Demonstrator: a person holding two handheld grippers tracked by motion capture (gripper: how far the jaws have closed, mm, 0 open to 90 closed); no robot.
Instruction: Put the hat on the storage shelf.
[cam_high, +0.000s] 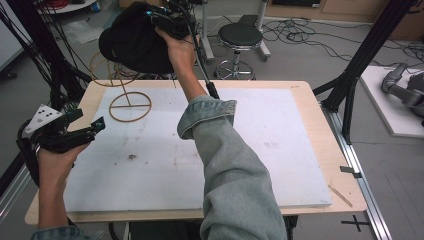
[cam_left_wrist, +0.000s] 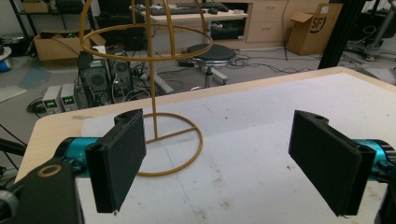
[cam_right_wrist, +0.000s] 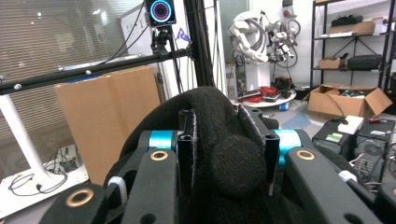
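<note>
White foam board (cam_high: 250, 150) covers the plywood table (cam_high: 320, 125); lab floor with a black round stool (cam_high: 240, 37) lies past the far edge. Near the board's far left corner stands a yellow wire hat stand (cam_high: 129, 105). The right gripper (cam_high: 167, 22) is clenched on a black knitted wool hat (cam_high: 132, 45), held above the far left corner over the stand. The left gripper (cam_high: 82, 125) hangs released at the left edge. The left gripper view shows the stand's upper ring (cam_left_wrist: 144, 39); the right gripper view shows the hat's pompom (cam_right_wrist: 233, 168) pinched between the jaws.
</note>
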